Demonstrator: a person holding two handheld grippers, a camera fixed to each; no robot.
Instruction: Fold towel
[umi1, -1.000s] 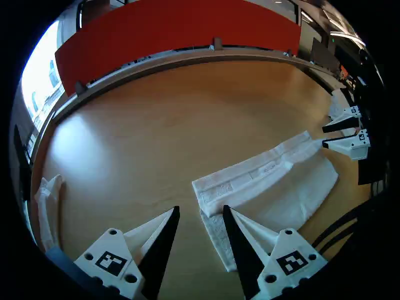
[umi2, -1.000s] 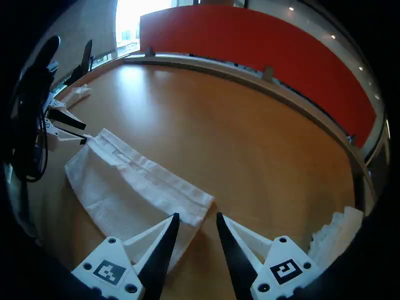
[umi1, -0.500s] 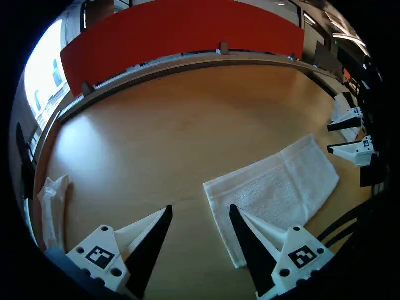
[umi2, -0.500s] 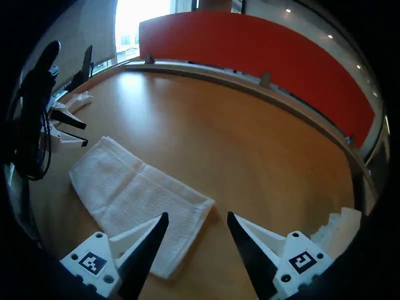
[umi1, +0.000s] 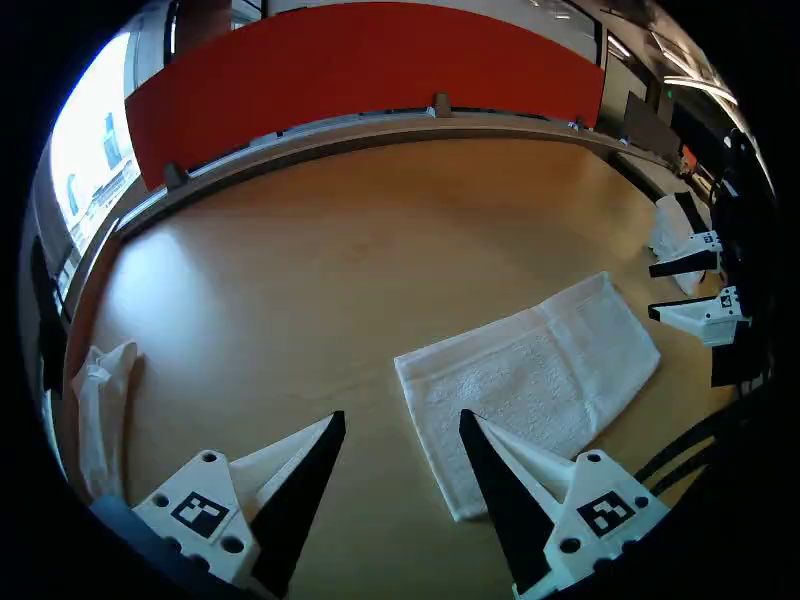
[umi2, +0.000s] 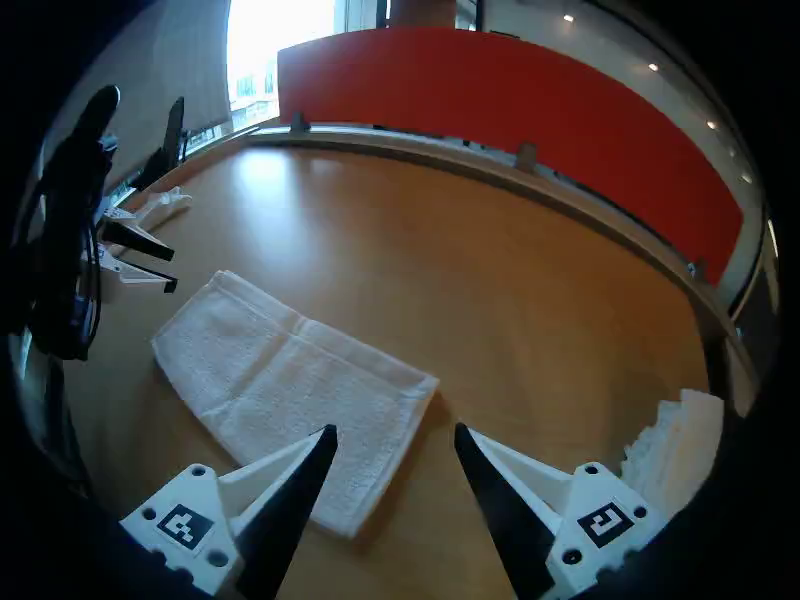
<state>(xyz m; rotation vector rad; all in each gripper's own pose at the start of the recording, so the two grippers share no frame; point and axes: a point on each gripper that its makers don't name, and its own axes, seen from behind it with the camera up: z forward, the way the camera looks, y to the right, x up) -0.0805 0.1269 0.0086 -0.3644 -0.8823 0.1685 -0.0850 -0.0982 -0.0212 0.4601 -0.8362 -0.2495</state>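
white towel (umi1: 530, 375) has been released flat, fold judged done; left gripper (umi1: 398, 450) and right gripper (umi2: 392, 465) are held open.

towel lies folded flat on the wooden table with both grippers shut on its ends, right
No. The towel does lie folded flat on the wooden table, but the left gripper and right gripper are open, not shut on it: see the left gripper view and right gripper view.

Left tool (umi1: 400, 414) with jaws spread wide, right tool (umi2: 395, 428) with jaws spread wide, both tilted downward
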